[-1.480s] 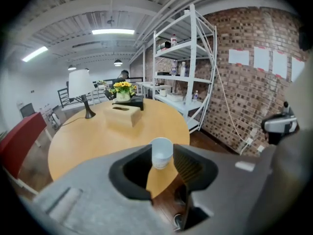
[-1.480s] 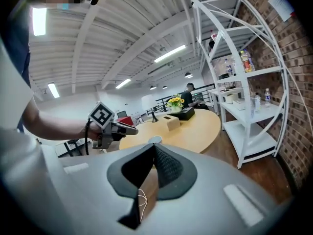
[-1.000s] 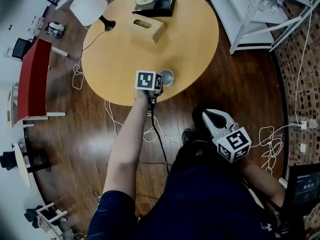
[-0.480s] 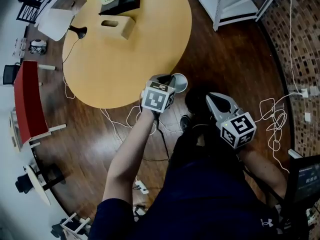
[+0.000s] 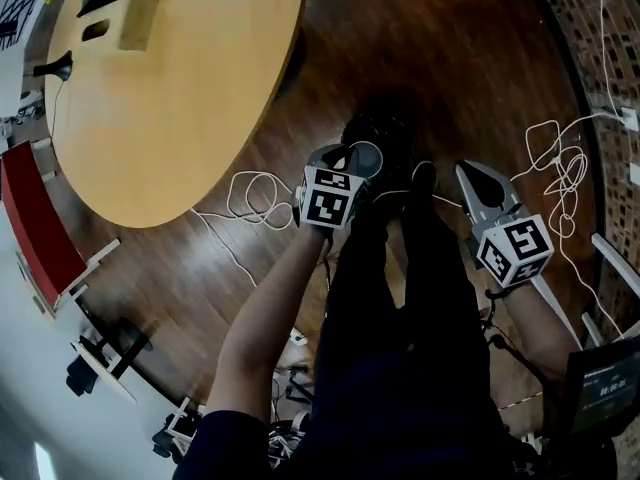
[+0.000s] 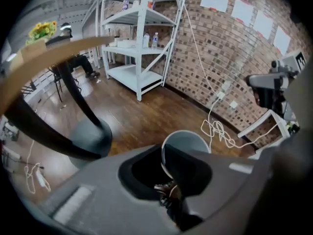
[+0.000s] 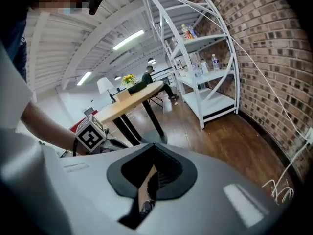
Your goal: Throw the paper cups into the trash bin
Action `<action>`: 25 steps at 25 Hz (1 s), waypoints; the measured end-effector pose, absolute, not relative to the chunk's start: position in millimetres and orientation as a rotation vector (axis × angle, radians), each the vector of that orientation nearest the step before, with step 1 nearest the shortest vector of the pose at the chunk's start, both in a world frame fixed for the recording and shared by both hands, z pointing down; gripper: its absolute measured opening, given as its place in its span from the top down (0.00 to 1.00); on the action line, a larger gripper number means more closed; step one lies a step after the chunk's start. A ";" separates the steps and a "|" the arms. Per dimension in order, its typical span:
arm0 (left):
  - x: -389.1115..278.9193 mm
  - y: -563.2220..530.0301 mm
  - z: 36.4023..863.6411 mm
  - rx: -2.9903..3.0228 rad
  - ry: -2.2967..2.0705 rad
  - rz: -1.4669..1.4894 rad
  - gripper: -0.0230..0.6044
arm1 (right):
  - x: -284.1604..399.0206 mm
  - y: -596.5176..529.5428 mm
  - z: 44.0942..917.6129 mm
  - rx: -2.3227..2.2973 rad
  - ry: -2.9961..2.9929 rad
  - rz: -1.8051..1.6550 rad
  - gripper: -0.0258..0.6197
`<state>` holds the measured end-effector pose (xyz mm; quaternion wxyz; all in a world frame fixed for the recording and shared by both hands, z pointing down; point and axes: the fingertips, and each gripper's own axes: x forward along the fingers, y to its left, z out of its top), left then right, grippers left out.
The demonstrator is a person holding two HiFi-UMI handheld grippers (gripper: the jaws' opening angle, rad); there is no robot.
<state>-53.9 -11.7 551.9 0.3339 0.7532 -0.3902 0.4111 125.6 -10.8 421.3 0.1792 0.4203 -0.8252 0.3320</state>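
Note:
A grey paper cup [image 5: 368, 158] hangs over the wooden floor, just in front of the person's dark shoes. My left gripper [image 5: 352, 156] is shut on the cup's rim. In the left gripper view the cup [image 6: 188, 140] lies tilted between the jaws, its open mouth facing away. My right gripper [image 5: 468, 170] is to the right of the person's legs, shut with nothing in it. In the right gripper view [image 7: 152, 148] only a thin slit shows between its jaws. I see no trash bin in any view.
The round wooden table [image 5: 170, 78] is at the upper left, with a tissue box [image 5: 135, 23] on it. Its grey base [image 6: 88, 136] stands left of the cup. White cables [image 5: 250, 193] trail over the floor. White shelving [image 6: 142, 43] stands by a brick wall [image 6: 234, 43].
My left gripper took the cup off the table edge and carried it right and toward the person, out over the floor. The head view swung right, away from the table.

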 end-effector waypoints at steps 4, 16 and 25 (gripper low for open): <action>-41.1 6.4 643.4 1.866 -1.011 1.096 0.92 | 148.9 -9.2 489.4 1.174 -2.271 0.970 0.95; -17.9 -1.1 842.5 1.881 -0.971 1.145 0.91 | 159.7 -32.8 617.1 1.186 -2.261 1.014 0.95; 1.4 -1.2 937.0 1.946 -0.839 1.250 0.91 | 174.2 -48.3 684.9 1.252 -2.237 1.025 0.95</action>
